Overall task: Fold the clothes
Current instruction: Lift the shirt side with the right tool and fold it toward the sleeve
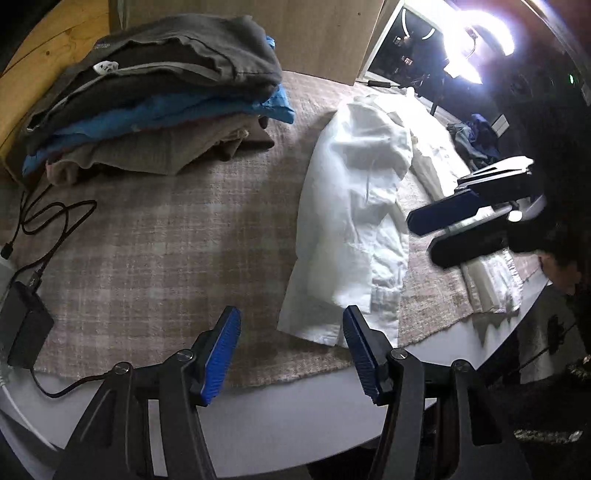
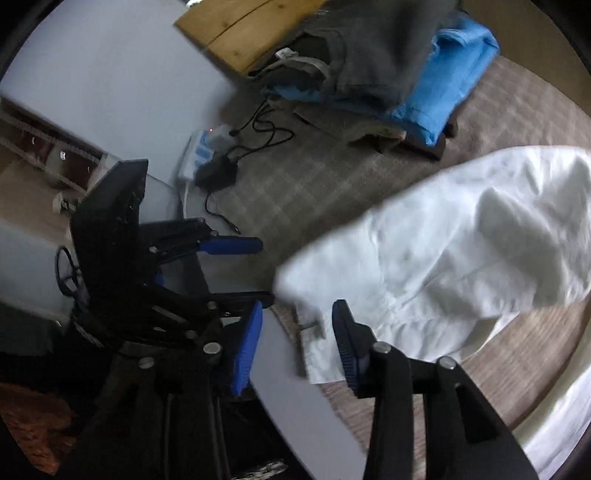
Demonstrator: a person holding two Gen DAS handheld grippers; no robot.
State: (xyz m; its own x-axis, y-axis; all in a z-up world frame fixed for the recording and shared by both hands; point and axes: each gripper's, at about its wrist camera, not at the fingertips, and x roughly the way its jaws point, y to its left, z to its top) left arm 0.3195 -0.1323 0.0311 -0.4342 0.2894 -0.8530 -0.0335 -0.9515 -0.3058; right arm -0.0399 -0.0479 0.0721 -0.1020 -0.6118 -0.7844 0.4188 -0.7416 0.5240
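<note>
While both claws gape empty, left gripper (image 1: 291, 354) and right gripper (image 2: 297, 343) hover at six o'clock of the white shirt (image 1: 354, 206).

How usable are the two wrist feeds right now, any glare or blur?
Left wrist view: sharp, but a lamp blows out the top right corner, and fisheye bends the table's edge. Right wrist view: motion blur smears the white shirt and the folded pile; no glare.

The left gripper (image 1: 291, 350) pointed down with its jaws wide apart and empty. The right gripper (image 2: 297, 339) had its jaws apart too.
</note>
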